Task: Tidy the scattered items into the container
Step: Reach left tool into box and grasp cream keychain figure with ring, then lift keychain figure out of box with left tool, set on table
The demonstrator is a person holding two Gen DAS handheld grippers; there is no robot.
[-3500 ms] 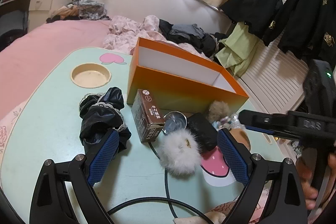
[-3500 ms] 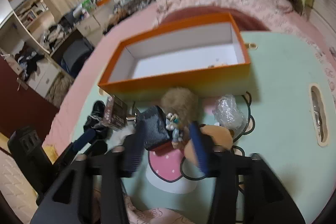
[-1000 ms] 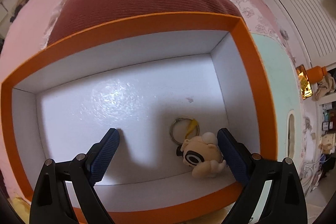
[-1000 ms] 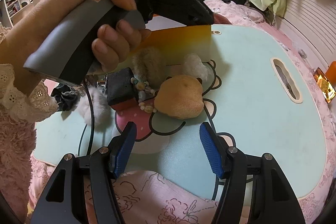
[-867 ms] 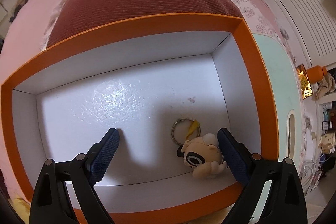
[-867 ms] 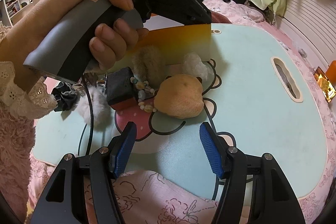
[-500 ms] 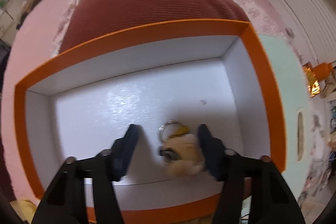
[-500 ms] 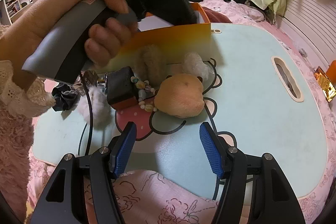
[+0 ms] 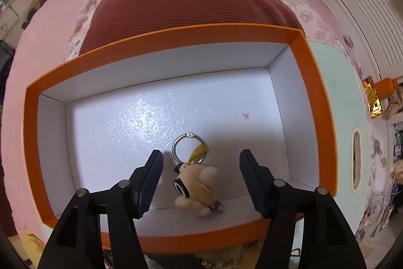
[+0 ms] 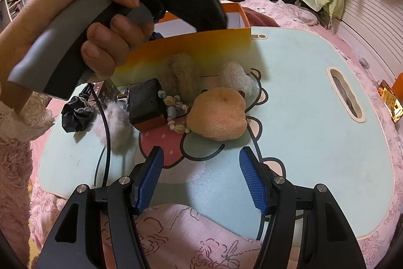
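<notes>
While pointing steeply down, left hand-held gripper (image 9: 201,161) opening above keychain (image 9: 195,183), untouched.

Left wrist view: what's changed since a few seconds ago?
The left hand-held gripper moved from over the clutter to above the orange box; the keychain toy now lies loose inside, its jaws opening. The right hand-held gripper stayed open; the tan plush and bead bracelet remain on the table.

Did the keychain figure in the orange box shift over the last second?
Yes. The keychain figure slid leftward along the orange box, away from its right wall, now lying freely between the opening left tool.
</notes>
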